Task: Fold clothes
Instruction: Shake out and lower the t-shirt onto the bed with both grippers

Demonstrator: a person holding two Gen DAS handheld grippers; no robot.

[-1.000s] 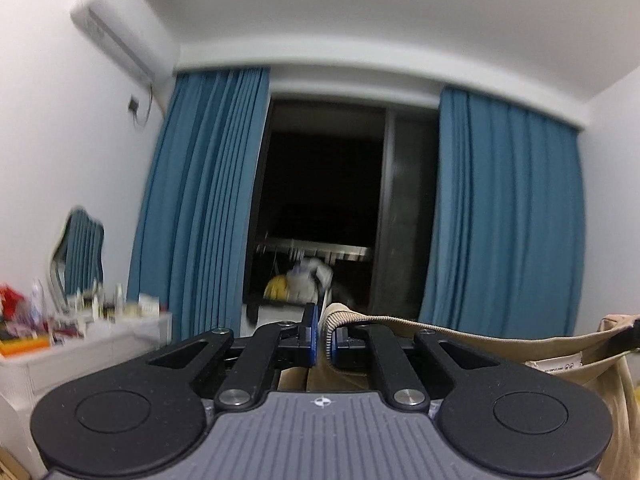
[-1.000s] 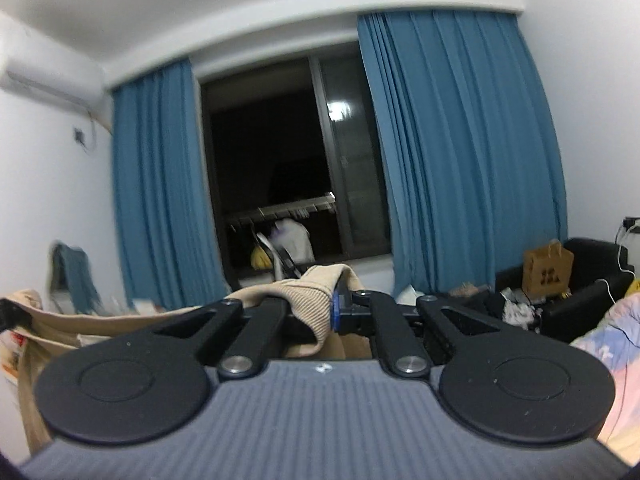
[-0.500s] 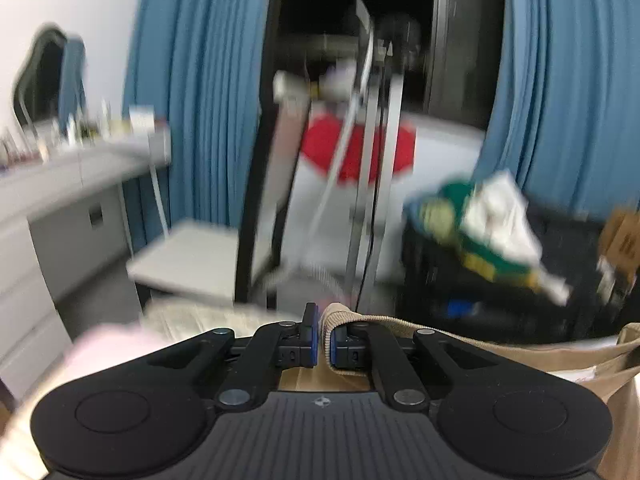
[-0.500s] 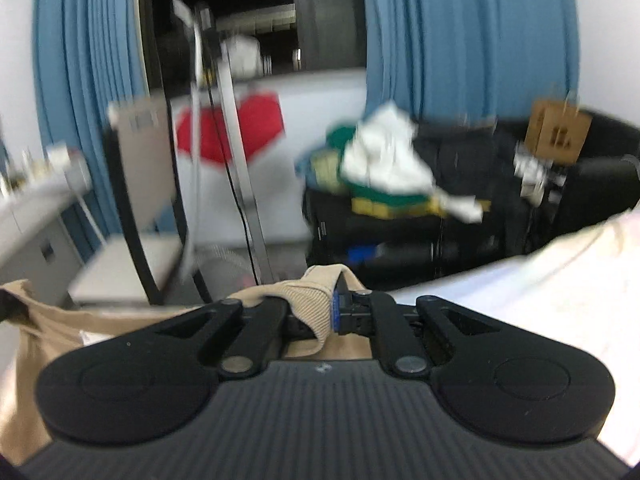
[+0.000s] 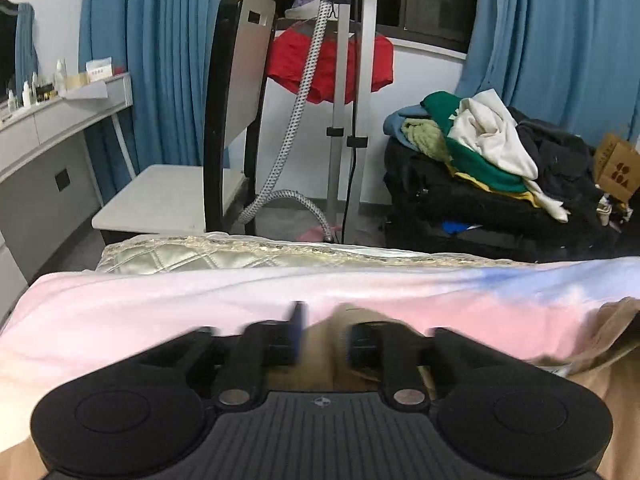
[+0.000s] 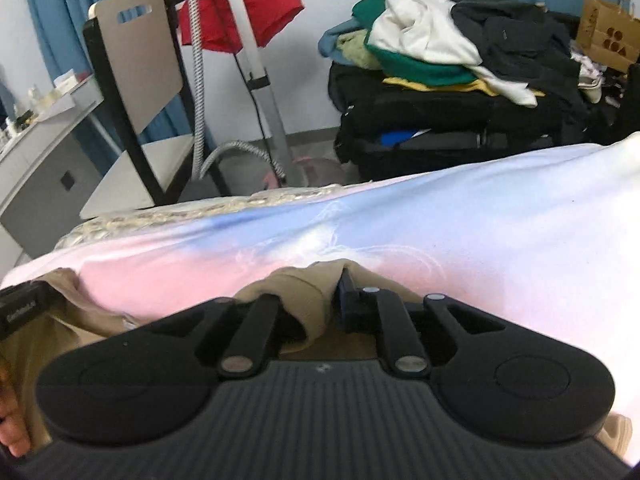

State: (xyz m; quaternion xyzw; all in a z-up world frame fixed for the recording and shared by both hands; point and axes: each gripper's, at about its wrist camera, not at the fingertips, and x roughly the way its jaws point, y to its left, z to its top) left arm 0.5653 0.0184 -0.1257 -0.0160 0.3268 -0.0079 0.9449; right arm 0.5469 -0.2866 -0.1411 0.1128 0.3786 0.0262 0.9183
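Left gripper (image 5: 322, 334): jaws parting, motion-blurred, a clear gap between them. The tan garment (image 5: 320, 344) sits in that gap, its fabric no longer pinched by the pads. Released.

Right gripper (image 6: 320, 304): jaws also opening, but narrower — a bunched ribbed edge of the tan garment (image 6: 296, 296) lies between the fingers, draped over the left finger and up against the blue pad of the right finger (image 6: 344, 300). Whether the pads still press on it cannot be told.

The garment lies on the bed sheet (image 5: 160, 312), a pink-to-blue-to-white print; it spreads from one gripper toward the other and reaches the lower right corner of the left wrist view. In the right wrist view, part of the other gripper shows at the far left edge, over the same tan cloth.

Beyond the sheet — a quilted silver cover (image 5: 192, 256) at the bed's edge. Further out: a chair (image 5: 224, 128) with a pale backrest, a garment steamer stand (image 5: 352, 80) with a braided hose, a red cloth (image 5: 304, 60) hung behind it, a pile of clothes (image 5: 480, 152) on dark luggage, blue curtains (image 5: 160, 40), a grey dresser (image 5: 48, 128) carrying small bottles.
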